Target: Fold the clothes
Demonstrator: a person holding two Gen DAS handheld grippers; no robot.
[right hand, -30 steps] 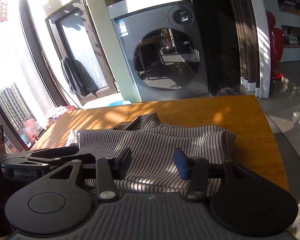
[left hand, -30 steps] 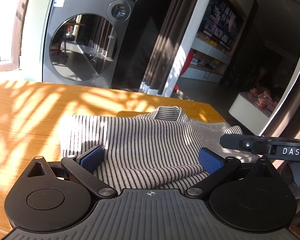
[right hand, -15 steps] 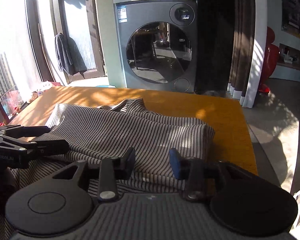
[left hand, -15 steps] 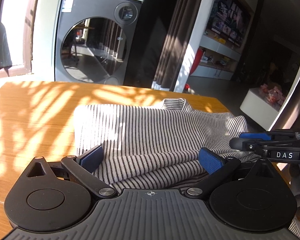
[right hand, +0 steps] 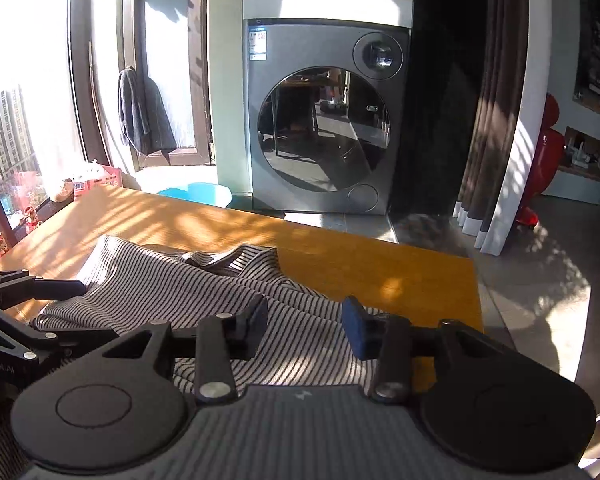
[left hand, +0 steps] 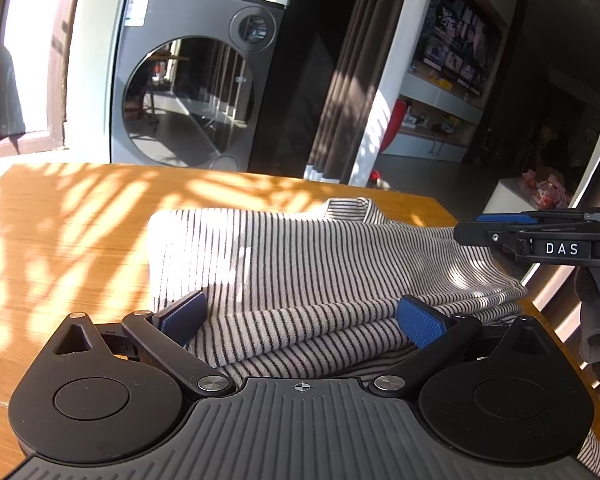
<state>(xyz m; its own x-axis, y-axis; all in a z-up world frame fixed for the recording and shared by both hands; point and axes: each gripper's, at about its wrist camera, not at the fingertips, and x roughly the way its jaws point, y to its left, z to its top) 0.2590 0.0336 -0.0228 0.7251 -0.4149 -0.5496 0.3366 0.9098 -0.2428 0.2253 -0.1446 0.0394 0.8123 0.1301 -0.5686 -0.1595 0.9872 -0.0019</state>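
Observation:
A black-and-white striped sweater (left hand: pixel 300 264) lies partly folded on the wooden table (left hand: pixel 60 232), collar at the far side. My left gripper (left hand: pixel 300 316) is open, its blue pads either side of the sweater's near folded edge, just above the cloth. My right gripper (right hand: pixel 305 322) is open over the sweater's (right hand: pixel 204 292) right part near the table's right edge. The right gripper shows side-on at the right of the left wrist view (left hand: pixel 496 232). The left gripper shows at the left of the right wrist view (right hand: pixel 32 292).
A grey front-loading washing machine (right hand: pixel 324 120) stands beyond the table's far edge, beside dark curtains (right hand: pixel 496 120). A blue basin (right hand: pixel 196 196) sits on the floor. The table's right edge (right hand: pixel 476 300) drops to the floor. Sunlit bare wood (left hand: pixel 80 216) lies left of the sweater.
Both grippers have drawn back and risen a little from the sweater, both views panning, jaws staying open. The sweater lies flatter and more spread on the table.

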